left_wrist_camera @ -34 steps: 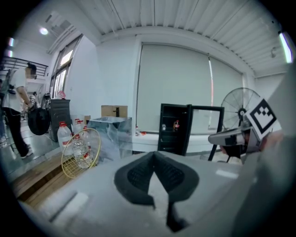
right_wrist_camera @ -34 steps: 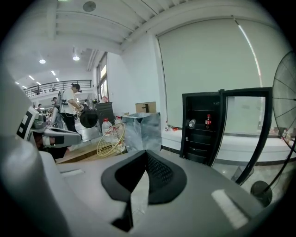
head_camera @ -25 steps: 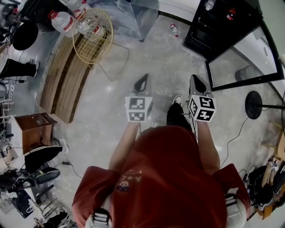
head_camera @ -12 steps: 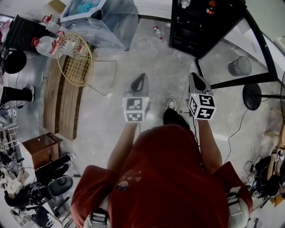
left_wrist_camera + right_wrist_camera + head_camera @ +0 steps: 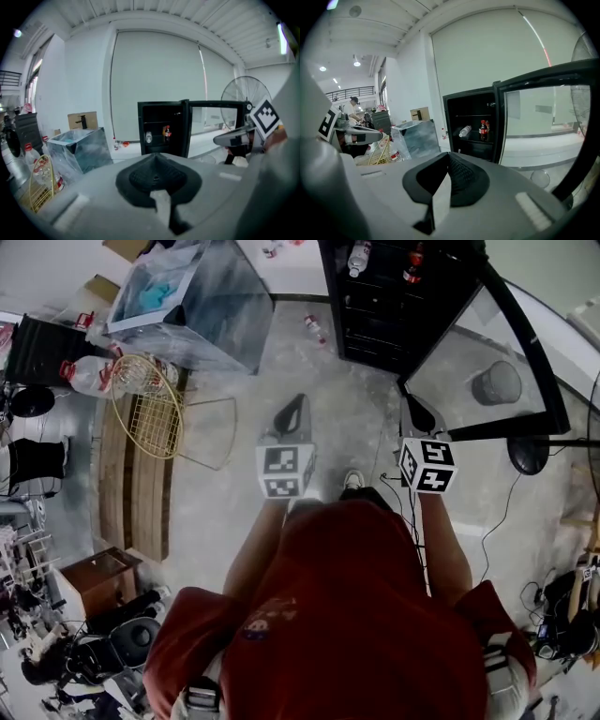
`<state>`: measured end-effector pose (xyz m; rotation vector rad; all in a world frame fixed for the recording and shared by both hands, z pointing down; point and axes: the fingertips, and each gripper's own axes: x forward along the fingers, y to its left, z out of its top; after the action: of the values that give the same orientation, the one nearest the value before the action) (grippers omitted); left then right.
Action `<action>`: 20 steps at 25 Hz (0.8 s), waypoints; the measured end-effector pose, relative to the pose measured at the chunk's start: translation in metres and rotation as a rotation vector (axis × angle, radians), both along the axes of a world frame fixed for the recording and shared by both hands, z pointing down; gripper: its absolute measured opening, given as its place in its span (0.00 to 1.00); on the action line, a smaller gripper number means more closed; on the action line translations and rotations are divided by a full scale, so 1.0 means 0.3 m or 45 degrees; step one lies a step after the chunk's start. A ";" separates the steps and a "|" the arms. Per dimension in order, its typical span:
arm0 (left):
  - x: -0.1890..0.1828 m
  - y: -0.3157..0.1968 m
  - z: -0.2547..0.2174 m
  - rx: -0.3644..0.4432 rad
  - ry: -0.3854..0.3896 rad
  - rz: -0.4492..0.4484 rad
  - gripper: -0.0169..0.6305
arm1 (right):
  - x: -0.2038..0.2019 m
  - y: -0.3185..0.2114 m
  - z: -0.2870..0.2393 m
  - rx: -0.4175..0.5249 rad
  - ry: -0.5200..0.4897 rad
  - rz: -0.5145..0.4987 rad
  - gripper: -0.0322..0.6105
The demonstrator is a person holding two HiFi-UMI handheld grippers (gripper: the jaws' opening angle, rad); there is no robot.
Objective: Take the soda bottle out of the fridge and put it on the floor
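Note:
The black fridge (image 5: 394, 306) stands with its glass door (image 5: 497, 371) swung open to the right. On a shelf inside stands the dark soda bottle (image 5: 412, 263) with a red cap, next to a clear water bottle (image 5: 354, 259) lying on its side. In the right gripper view the soda bottle (image 5: 483, 130) is straight ahead, some way off. In the left gripper view the soda bottle (image 5: 166, 132) looks small and far. My left gripper (image 5: 298, 409) and right gripper (image 5: 415, 413) are held side by side over the concrete floor, both shut and empty, short of the fridge.
A clear plastic box (image 5: 187, 301), a gold wire basket (image 5: 150, 404), a water jug (image 5: 89, 376) and a wooden pallet (image 5: 141, 493) are at the left. A small bottle (image 5: 312, 326) lies on the floor by the fridge. A fan base (image 5: 530, 454) and cable are at the right.
The person has walked toward the fridge, which now fills more of the head view. Both grippers stay shut and level in front of the body.

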<state>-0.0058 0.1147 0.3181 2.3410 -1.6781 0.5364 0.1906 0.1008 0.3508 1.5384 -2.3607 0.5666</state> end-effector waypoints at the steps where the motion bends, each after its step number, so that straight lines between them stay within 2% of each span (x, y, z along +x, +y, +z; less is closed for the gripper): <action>1: 0.018 -0.022 -0.001 0.001 -0.004 0.009 0.03 | 0.018 -0.018 -0.002 0.001 0.000 0.007 0.05; 6: 0.102 -0.134 -0.025 0.008 -0.010 0.070 0.03 | 0.088 -0.105 -0.017 0.006 0.003 0.051 0.05; 14: 0.160 -0.289 -0.019 0.027 0.032 0.151 0.03 | 0.133 -0.203 -0.001 -0.007 0.012 0.138 0.05; 20: 0.129 -0.451 0.023 0.018 0.050 0.228 0.03 | 0.085 -0.327 0.010 -0.001 0.040 0.205 0.05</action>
<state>0.0330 -0.0207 0.3250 2.5103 -1.4688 0.5074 0.2161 0.0028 0.3538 1.7354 -2.2266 0.5739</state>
